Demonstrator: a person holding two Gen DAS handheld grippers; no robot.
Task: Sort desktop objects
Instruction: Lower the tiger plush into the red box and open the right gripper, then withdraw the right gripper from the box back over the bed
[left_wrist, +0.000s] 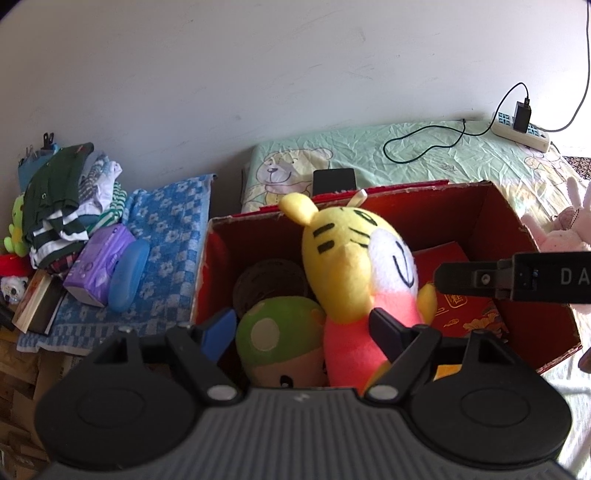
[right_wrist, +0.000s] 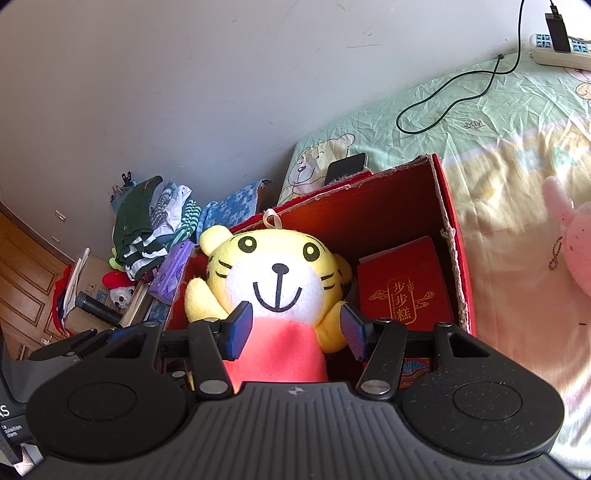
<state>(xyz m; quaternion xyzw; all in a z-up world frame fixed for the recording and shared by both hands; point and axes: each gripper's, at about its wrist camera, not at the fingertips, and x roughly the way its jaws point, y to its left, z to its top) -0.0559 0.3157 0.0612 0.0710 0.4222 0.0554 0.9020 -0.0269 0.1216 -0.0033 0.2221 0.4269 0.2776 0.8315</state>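
Observation:
A yellow tiger plush (right_wrist: 275, 280) in a pink shirt stands inside a red cardboard box (right_wrist: 448, 236). My right gripper (right_wrist: 297, 334) holds it at the pink body, one pad on each side. In the left wrist view the tiger plush (left_wrist: 351, 266) leans over a green mushroom plush (left_wrist: 277, 339) and a dark round object (left_wrist: 269, 284) in the box (left_wrist: 517, 229). My left gripper (left_wrist: 304, 332) is open over the box's near edge, around the mushroom plush without gripping it. The right gripper's finger (left_wrist: 480, 278) reaches in from the right.
A red gift packet (right_wrist: 404, 284) lies in the box's right part. A phone (left_wrist: 334, 181), power strip (left_wrist: 521, 129) and cable lie on the green bedsheet. A pink bunny plush (right_wrist: 576, 243) lies right of the box. Folded clothes (left_wrist: 70, 199), a purple pack (left_wrist: 98, 266) and blue towel lie left.

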